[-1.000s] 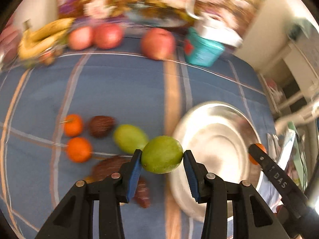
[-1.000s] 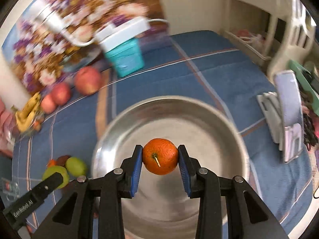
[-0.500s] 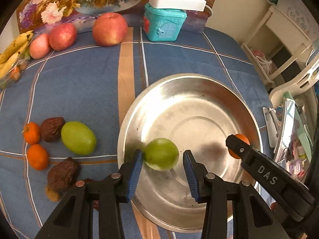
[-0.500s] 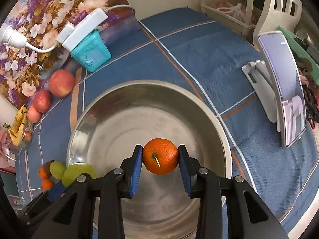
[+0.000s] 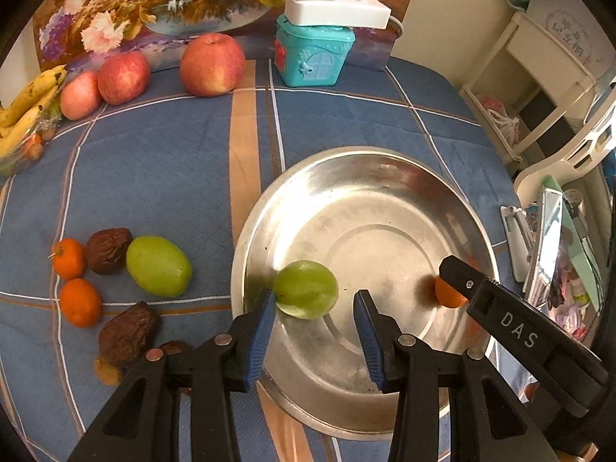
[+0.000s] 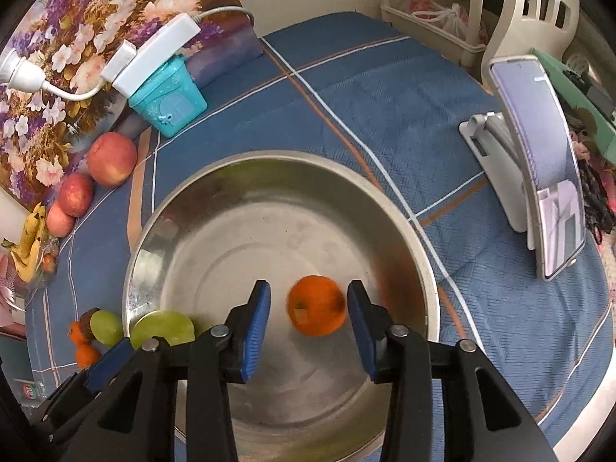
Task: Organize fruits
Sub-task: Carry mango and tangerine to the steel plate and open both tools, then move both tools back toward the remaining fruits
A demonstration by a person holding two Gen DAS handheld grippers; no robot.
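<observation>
A steel bowl (image 5: 385,177) (image 6: 246,177) stands on the blue checked cloth. My left gripper (image 5: 315,310) is open over its left side; a green fruit (image 5: 306,288) sits between the jaws, touching the left pad only. My right gripper (image 6: 308,312) is open over the bowl's right side; a blurred small orange (image 6: 316,310) (image 5: 446,295) lies between the jaws, touching neither pad. On the cloth left of the bowl lie a second green fruit (image 5: 158,265), two small oranges (image 5: 69,258) (image 5: 80,302) and dark wrinkled fruits (image 5: 108,250) (image 5: 129,333).
Three apples (image 5: 212,63) (image 5: 123,77) (image 5: 79,94) and bananas (image 5: 27,104) lie at the back left. A teal house-shaped tin (image 5: 312,56) with a white power strip (image 5: 335,7) stands at the back. A phone on a stand (image 6: 539,177) stands right of the bowl.
Both grippers have opened over the bowl. The green fruit has left the left gripper's grip and the orange has left the right gripper's grip, dropping toward the bowl.
</observation>
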